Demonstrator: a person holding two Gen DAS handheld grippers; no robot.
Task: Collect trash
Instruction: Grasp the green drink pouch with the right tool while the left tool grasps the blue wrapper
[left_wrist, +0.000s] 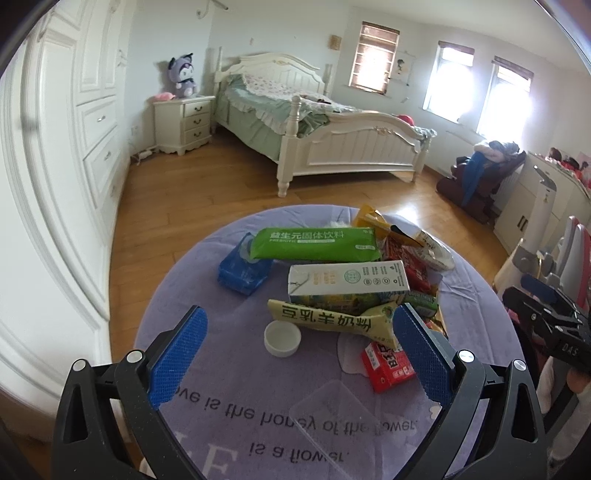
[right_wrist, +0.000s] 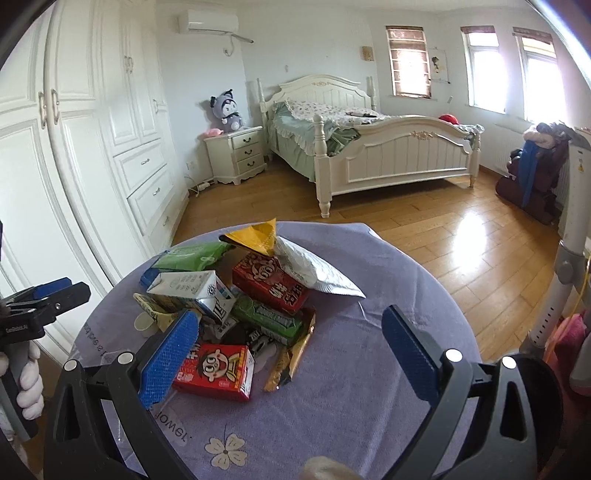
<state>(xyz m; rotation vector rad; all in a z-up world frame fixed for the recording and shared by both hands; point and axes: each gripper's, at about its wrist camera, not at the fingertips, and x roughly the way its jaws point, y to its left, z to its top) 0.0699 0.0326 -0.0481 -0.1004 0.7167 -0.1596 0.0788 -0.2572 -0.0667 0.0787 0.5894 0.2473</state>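
A white bed (right_wrist: 373, 147), nightstand (right_wrist: 236, 153) and wardrobe (right_wrist: 74, 147) stand behind.

My left camera looks forward and down from close above the near edge of the round surface (left_wrist: 207, 387), my fingers (left_wrist: 177, 350) at the bottom corners. My right camera faces likewise from further right. Both share the wrapper pile (left_wrist: 351, 280) mid-frame and the bed (right_wrist: 388, 147) at the top.

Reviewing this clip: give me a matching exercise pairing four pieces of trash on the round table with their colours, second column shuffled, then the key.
Things:
1. long prebiotic sachet
2. bottle cap
3. tissue pack
4. cartoon-face carton

Colours:
A. red
B. blue
C. green
D. white

Pairs: 1-C, 2-D, 3-B, 4-A
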